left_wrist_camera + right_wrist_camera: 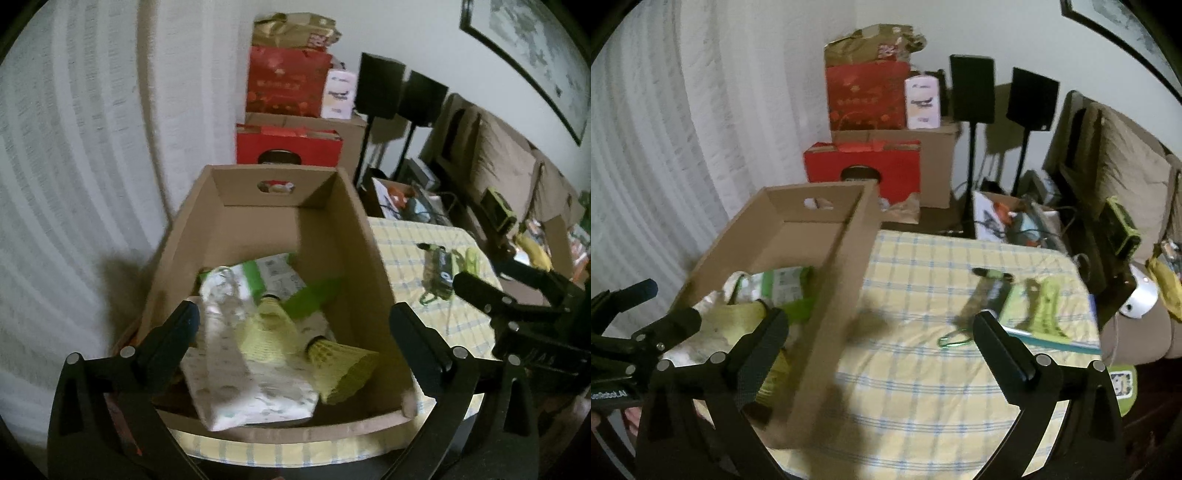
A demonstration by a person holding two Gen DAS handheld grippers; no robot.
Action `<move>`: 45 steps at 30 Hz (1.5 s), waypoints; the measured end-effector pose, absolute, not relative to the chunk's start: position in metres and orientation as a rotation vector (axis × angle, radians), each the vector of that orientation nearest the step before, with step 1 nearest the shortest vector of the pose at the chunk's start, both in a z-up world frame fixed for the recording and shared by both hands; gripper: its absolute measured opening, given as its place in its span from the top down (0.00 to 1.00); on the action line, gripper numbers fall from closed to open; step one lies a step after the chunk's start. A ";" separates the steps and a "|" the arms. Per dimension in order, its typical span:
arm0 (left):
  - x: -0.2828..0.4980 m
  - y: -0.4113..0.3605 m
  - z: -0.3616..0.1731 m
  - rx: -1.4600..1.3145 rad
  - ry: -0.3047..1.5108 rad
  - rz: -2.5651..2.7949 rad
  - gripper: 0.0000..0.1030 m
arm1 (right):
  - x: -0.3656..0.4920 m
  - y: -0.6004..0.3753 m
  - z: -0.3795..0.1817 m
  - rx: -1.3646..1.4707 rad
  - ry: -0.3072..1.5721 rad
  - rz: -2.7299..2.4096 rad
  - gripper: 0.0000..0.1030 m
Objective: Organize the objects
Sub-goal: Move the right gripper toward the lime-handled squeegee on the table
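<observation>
An open cardboard box (365, 258) stands on the yellow checked tablecloth (413, 258). Inside lie two yellow-green shuttlecocks (269, 328) (340, 365), a white patterned pack (240, 369) and a green-and-white packet (273, 277). My left gripper (295, 314) hangs open above the box with nothing between its fingers. My right gripper (881, 319) is open too and straddles the box's right wall (842, 295), holding nothing. On the cloth to the right lie a green clip (955, 341), a dark-and-green item (993, 288) and a lime-green strap-like piece (1045, 310).
White curtains (683, 147) hang behind on the left. Red gift boxes (864, 166) and cartons are stacked in the corner, beside two black speakers on stands (971, 88). A brown sofa (1130, 177) and a cluttered open box (1008, 218) lie beyond the table's far edge.
</observation>
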State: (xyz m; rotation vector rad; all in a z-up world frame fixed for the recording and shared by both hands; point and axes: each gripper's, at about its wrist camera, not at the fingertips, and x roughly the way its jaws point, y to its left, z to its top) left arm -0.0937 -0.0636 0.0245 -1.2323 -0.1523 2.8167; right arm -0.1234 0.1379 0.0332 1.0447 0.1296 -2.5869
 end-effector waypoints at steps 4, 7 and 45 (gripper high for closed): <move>-0.095 -0.047 0.023 -1.237 -0.148 2.776 0.00 | -0.125 0.168 0.040 1.038 0.105 -2.614 0.02; -0.096 -0.034 0.021 -1.229 -0.183 2.717 0.00 | -0.126 0.192 0.044 1.042 0.093 -2.643 0.02; -0.170 0.153 -0.048 -1.385 -0.208 2.414 0.00 | -0.190 0.406 -0.049 1.362 -0.440 -2.697 0.09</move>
